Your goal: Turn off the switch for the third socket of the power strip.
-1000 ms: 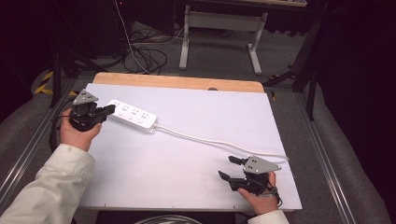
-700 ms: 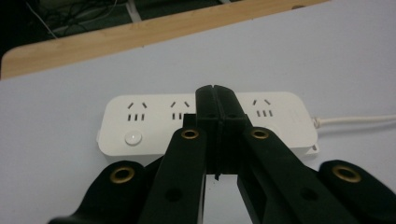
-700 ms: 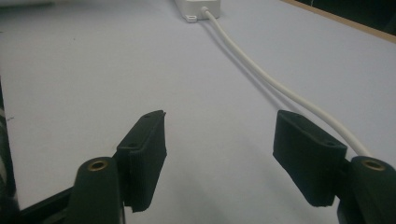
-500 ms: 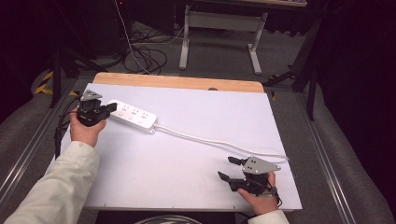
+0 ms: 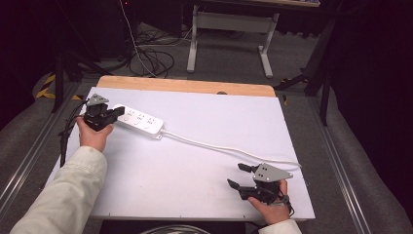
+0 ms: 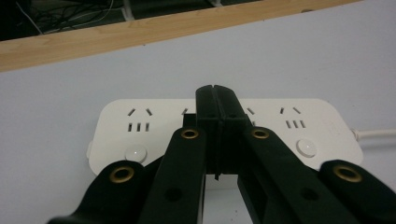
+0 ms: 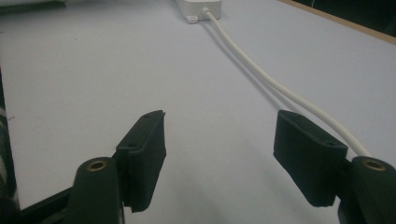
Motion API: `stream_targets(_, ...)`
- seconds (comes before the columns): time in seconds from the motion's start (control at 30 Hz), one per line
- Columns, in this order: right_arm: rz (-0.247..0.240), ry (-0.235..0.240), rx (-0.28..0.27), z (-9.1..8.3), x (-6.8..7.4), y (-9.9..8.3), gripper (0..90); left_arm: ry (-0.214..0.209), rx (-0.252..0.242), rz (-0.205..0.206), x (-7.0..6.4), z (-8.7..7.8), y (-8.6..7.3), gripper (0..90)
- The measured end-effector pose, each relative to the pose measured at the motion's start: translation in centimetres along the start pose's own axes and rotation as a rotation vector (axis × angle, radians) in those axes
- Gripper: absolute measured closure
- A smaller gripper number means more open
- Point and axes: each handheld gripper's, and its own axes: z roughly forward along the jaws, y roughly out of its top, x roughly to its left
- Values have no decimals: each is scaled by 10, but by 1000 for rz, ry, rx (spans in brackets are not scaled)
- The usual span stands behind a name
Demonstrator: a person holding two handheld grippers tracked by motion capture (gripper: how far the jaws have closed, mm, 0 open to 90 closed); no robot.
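Two claws are at work on a white bench (image 5: pixel 195 161). From the high view, my left claw (image 5: pixel 116 113) sits at the far left, its tips over the near end of a white power strip (image 5: pixel 141 122). My right claw (image 5: pixel 243 176) waits at the near right, just short of the strip's white cord (image 5: pixel 219 147).

Through the left gripper view, that claw (image 6: pixel 216 93) is pressed together, hovering over the strip (image 6: pixel 303 126) between two sockets. I judge I am pressing or nudging it.

Through the right gripper view, that claw (image 7: pixel 219 135) is wide apart above bare bench, the cord (image 7: pixel 280 88) running past its right side. Next, I would need to steady the strip or take the cord.
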Motion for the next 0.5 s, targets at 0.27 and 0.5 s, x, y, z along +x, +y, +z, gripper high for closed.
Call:
stream_targets(0.27, 0, 3, -4, 0, 0, 0, 346, 14, 25, 32, 0, 6, -3, 895)
stream_targets(0.5, 0, 3, -6, 0, 0, 0, 345, 54, 54, 116, 0, 11, -4, 897)
